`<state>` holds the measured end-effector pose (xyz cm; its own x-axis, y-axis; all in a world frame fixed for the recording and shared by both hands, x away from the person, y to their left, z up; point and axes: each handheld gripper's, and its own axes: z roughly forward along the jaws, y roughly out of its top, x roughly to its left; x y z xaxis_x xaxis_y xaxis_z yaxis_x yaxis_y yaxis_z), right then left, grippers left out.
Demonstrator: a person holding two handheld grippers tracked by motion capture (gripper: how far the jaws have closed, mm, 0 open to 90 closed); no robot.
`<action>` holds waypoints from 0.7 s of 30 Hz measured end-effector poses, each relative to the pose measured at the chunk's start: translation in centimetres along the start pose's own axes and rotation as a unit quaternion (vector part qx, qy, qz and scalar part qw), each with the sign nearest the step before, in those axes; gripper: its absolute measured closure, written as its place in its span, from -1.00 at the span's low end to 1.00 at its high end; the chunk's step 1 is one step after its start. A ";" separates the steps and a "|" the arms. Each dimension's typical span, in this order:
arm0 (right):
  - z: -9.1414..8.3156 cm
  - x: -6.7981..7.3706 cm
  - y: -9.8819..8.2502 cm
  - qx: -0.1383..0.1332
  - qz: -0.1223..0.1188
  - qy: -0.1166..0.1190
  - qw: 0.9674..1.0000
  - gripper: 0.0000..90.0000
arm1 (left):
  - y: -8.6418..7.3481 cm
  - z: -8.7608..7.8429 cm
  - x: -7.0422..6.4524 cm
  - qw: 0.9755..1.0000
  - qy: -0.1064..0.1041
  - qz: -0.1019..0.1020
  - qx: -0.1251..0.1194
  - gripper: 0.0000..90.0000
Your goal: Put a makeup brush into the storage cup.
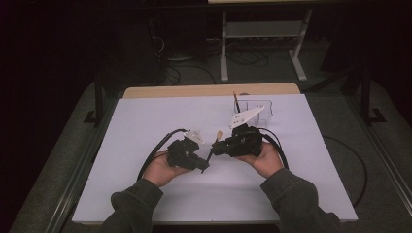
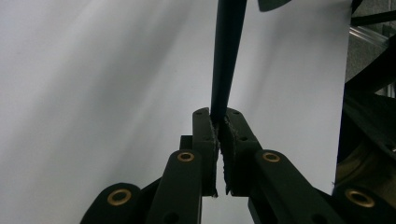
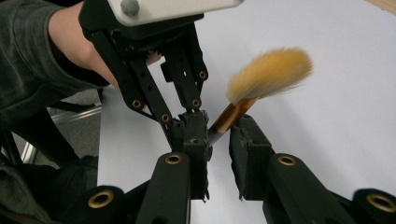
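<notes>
Two grippers meet above the middle of my white table (image 1: 145, 121), each in one of the person's hands. My left gripper (image 2: 219, 122) has its jaws clamped tight on the dark handle end of a brush (image 3: 261, 84), which hangs in mid-air between the two tools. My right gripper (image 3: 218, 135) has jaws partly apart astride the brush's amber ferrule, pads not yet pressing that I can see. A clear holder (image 1: 255, 109) with another brush stands beyond. I judge the handover half done: right grip, left release and stowing remain.
</notes>
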<state>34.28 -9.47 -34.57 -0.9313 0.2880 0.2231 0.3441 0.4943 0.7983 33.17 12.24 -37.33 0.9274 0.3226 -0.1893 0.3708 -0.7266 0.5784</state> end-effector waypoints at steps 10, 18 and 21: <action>0.1 -0.2 0.3 -0.018 0.011 0.028 0.999 0.80 | 0.1 -0.1 -0.3 1.000 -0.001 0.008 -0.007 0.87; 0.4 0.1 0.9 -0.005 0.003 0.028 1.000 0.83 | 0.0 -0.2 -0.4 1.000 0.000 0.009 -0.017 0.82; 0.3 0.2 1.0 0.011 0.002 0.026 1.000 0.83 | -0.3 -0.4 -0.4 1.000 0.002 0.009 -0.019 0.73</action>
<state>34.48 -8.62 -33.87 -0.9350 0.2468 0.2549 0.3491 0.5115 0.7852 32.67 12.53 -37.08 0.9340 0.3119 -0.1742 0.3509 -0.7092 0.6115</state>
